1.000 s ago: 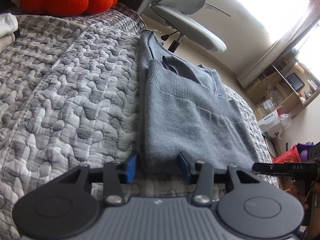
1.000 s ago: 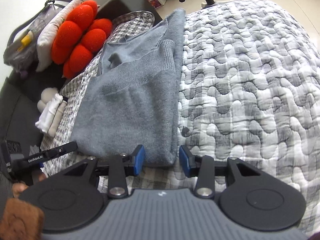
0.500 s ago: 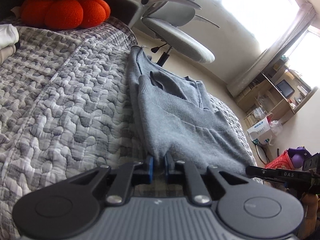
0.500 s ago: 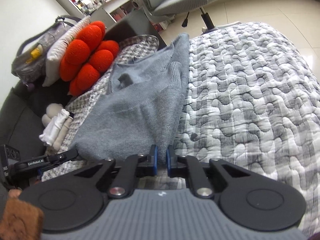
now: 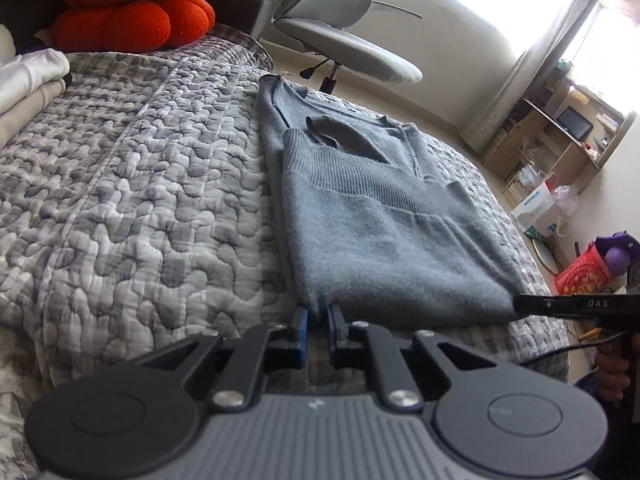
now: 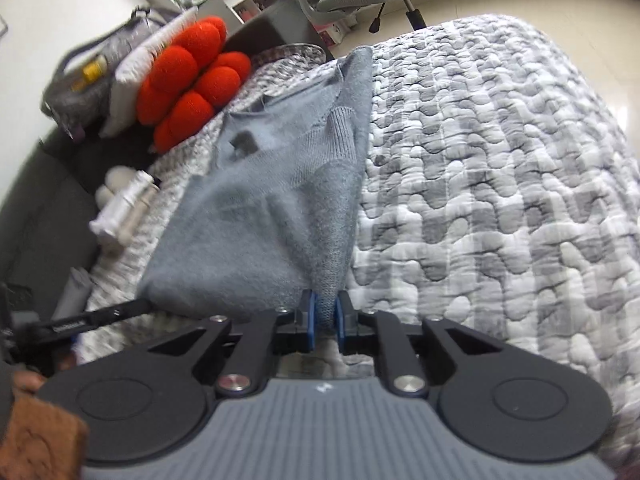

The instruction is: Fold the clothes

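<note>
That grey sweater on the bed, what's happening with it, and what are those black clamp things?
A person is folding clothes with a two-finger gripper in each hand. The grey sweater lies partly folded on the quilted bed cover. The left gripper is shut on one near corner of the sweater, and the right gripper is shut on the other near corner, which looks slightly lifted off the cover. Judging by that, the next fold is about to be made. An orange cushion sits at the far end.
</note>
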`<state>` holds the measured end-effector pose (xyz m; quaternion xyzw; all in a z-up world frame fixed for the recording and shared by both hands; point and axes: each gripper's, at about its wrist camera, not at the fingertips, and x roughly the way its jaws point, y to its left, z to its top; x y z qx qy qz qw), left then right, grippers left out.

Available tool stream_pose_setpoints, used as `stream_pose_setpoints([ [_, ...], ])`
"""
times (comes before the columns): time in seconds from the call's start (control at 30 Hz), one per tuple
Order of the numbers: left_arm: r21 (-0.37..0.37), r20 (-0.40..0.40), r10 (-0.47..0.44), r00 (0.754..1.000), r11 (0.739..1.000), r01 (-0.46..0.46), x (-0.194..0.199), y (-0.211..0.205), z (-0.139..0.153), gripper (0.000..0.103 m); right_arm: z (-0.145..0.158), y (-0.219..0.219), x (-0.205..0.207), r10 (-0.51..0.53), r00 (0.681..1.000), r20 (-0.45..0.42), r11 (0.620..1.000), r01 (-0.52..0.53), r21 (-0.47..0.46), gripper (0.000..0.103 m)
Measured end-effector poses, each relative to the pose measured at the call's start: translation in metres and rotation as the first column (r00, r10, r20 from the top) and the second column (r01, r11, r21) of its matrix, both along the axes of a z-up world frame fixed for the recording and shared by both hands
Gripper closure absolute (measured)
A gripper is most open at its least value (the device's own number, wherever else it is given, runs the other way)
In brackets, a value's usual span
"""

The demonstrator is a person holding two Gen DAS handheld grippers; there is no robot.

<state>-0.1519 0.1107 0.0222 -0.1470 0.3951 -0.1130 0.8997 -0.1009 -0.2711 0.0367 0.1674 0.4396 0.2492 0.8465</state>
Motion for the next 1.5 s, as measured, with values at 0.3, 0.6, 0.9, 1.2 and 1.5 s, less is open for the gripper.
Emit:
stream_pose_setpoints([
  [0.3, 0.012, 0.093, 0.023, 0.995, 1.000, -0.024, -0.010, 0.002, 0.024, 0.092, 0.026, 0.014, -0.029, 0.063, 0.949, 0.310, 0.986, -0.012, -0.164, 0.084],
  [0.6, 0.147, 0.098, -0.099, 0.990, 0.986, 0.084, 0.022, -0.054, 0.015, 0.087, 0.009, 0.073, -0.020, 0.285, 0.904, 0.320, 0.930, -0.179, -0.322, 0.084],
  [0.9, 0.163, 0.065, -0.092, 0.994, 0.983, 0.081, 0.015, -0.043, -0.001, 0.087, 0.000, 0.059, -0.023, 0.228, 0.919, 0.322, 0.890, -0.063, -0.451, 0.075],
  [1.2, 0.185, 0.114, -0.169, 0.979, 0.972, 0.146, -0.001, -0.042, 0.012, 0.064, -0.008, 0.108, -0.067, 0.540, 0.731, 0.417, 0.777, -0.244, -0.580, 0.055],
  [1.5, 0.304, 0.118, -0.314, 0.942, 0.915, 0.266, -0.006, -0.055, 0.014, 0.060, -0.022, 0.135, -0.058, 0.640, 0.670, 0.376, 0.678, -0.263, -0.686, 0.060],
])
